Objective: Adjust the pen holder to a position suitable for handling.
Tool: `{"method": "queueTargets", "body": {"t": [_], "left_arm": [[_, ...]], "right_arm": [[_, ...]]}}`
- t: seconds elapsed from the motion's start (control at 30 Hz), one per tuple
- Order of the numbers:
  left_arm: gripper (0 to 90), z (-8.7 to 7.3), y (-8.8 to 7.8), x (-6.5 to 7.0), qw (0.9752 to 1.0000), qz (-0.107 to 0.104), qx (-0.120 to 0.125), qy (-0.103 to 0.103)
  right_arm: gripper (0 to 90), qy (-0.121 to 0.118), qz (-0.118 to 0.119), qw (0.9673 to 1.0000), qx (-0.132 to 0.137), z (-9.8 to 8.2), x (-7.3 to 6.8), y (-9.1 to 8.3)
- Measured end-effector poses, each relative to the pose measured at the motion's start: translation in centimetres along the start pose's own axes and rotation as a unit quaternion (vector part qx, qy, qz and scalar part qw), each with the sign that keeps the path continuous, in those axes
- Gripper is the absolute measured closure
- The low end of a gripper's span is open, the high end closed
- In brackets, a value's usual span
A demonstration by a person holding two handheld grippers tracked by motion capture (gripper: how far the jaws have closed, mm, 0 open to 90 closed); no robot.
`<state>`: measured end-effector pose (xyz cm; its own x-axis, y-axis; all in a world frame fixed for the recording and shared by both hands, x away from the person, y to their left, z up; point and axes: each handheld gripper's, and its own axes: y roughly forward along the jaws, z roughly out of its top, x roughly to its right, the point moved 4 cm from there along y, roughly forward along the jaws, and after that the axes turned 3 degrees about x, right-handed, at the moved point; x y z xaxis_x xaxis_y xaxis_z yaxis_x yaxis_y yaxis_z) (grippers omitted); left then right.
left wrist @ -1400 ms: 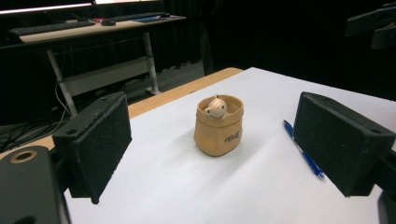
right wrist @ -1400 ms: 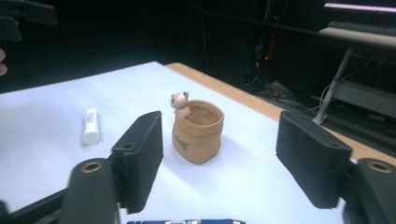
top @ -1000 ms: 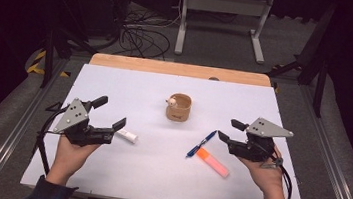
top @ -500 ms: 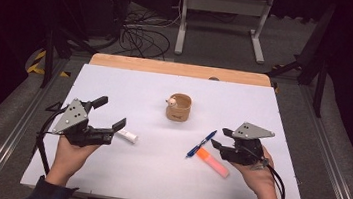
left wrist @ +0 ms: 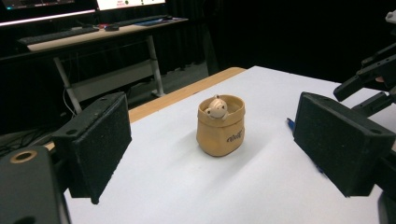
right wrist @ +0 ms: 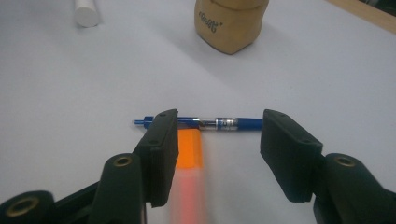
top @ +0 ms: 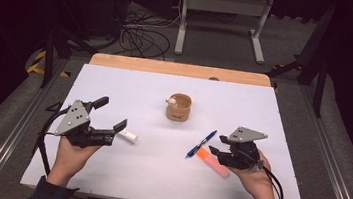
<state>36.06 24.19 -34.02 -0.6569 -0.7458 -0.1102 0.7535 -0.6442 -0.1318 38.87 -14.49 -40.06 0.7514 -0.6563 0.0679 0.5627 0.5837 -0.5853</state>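
An orange highlighter [top: 213,162] lies on the white table cover [top: 263,114], just right of a blue pen [top: 201,143]. My right gripper [top: 214,153] is low over the highlighter's near end. In the right gripper view the highlighter [right wrist: 190,149] lies between the jaws, close against the left pad [right wrist: 166,140] and apart from the right one; the jaws have just been closing. The pen [right wrist: 219,123] lies crosswise just past the fingertips. My left gripper [top: 110,114] stands wide open at the left with nothing in it, next to a small white cylinder [top: 128,136].
A tan pouch-shaped cup [top: 178,108] with a small figurine in it stands mid-table, straight ahead between the left gripper's pads [left wrist: 100,140]. The table's wooden far edge [top: 178,69] lies behind it. Bare white cover lies along the near edge between the hands.
My right gripper has sunk and shifted left onto the highlighter's near end, and its jaws stand narrower. The left gripper has kept still.
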Motion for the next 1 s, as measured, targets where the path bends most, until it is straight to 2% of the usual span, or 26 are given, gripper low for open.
{"method": "queueTargets", "body": {"t": [0.13,0.23,0.47,1.0], "left_arm": [[12.3,0.0,0.0,0.0,1.0,-0.001,0.001,-0.001],[12.3,0.0,0.0,0.0,1.0,-0.001,0.0,-0.002],[12.4,0.0,0.0,0.0,1.0,-0.002,0.0,-0.007],[12.3,-0.2,0.2,0.0,0.9999,-0.003,-0.006,-0.01]], "right_arm": [[47.2,0.003,0.003,1.0,-0.007,-0.4,0.0,0.1],[45.5,0.014,0.005,0.9999,-0.009,-0.8,0.0,0.1],[45.5,0.012,0.01,0.9996,-0.022,-1.3,-0.2,0.4],[46.4,0.003,0.025,0.9964,-0.081,-2.7,-0.9,1.8]]}}
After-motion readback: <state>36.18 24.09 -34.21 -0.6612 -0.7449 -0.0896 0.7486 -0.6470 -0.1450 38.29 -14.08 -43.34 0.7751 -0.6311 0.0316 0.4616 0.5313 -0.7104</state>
